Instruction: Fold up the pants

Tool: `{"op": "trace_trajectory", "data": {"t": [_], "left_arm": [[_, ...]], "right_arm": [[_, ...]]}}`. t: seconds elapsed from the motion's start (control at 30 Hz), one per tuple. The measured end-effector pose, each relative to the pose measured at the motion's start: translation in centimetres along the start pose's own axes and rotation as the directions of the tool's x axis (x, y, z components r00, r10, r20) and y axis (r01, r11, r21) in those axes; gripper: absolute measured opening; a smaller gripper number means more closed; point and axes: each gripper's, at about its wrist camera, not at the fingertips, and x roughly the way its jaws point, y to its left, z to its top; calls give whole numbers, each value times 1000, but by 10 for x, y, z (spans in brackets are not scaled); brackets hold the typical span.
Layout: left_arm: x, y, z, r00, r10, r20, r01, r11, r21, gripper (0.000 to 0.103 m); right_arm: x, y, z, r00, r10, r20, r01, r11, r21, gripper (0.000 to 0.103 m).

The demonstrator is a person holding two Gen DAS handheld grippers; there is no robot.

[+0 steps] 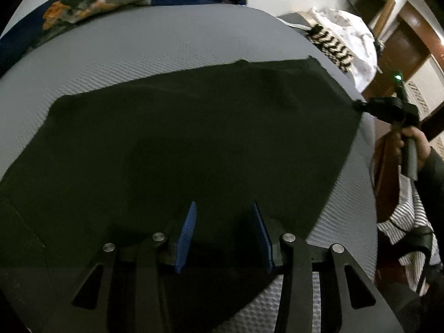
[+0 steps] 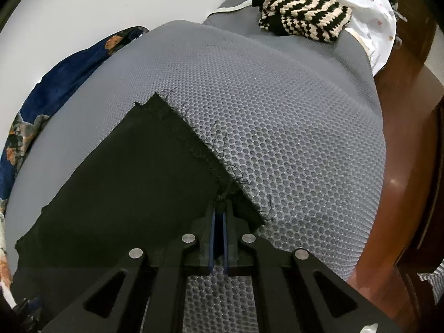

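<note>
The pants [image 1: 180, 138] are spread flat as a dark sheet across the grey textured mattress [image 1: 138, 47], filling the middle of the left wrist view. In the right wrist view only one frayed corner [image 2: 177, 136] of the pants is seen, left of centre.

The right tool [image 2: 219, 216] is pressed together on that frayed edge at the lower middle of its frame, with cloth pinched between the blue pads; it is also seen at the right edge of the left wrist view [image 1: 360, 105], held by a hand [image 1: 413, 144]. The left tool [image 1: 224, 208] is spread, its blue pads [image 1: 188, 230] standing apart above the fabric near the bottom of the frame, and nothing is gripped.

Several risks are judged from this. The hem is gripped only at its fraying margin, so the cloth may be pulled out of the pads, or threads may be torn, if it is tugged. If only the right side is lifted while the left side is left unheld, the fold is likely to be skewed and wrinkled. The mattress cover may be pinched along with the cloth if the left tool is closed too low. A striped knit item [image 2: 302, 16] lies at the upper right, well apart.
</note>
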Motion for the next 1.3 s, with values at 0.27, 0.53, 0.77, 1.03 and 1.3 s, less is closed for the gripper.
{"op": "trace_trajectory", "data": {"t": [0.27, 0.53, 0.77, 1.03, 1.3], "left_arm": [[-7, 27, 11, 998, 58, 38, -55, 995, -89, 43], [-23, 43, 16, 993, 69, 95, -53, 985, -162, 43], [-25, 51, 27, 990, 106, 94, -85, 976, -203, 43], [-21, 56, 37, 990, 120, 75, -100, 969, -228, 43], [-19, 57, 43, 989, 128, 80, -105, 963, -247, 43]], "right_arm": [[-17, 10, 36, 990, 128, 52, -126, 991, -46, 18], [26, 65, 96, 951, 289, -106, -305, 935, -184, 18], [67, 74, 135, 938, 283, -202, -323, 923, -209, 21], [86, 75, 139, 914, 314, -257, -372, 901, -222, 22], [85, 91, 130, 920, 291, -264, -368, 873, -320, 6]]}}
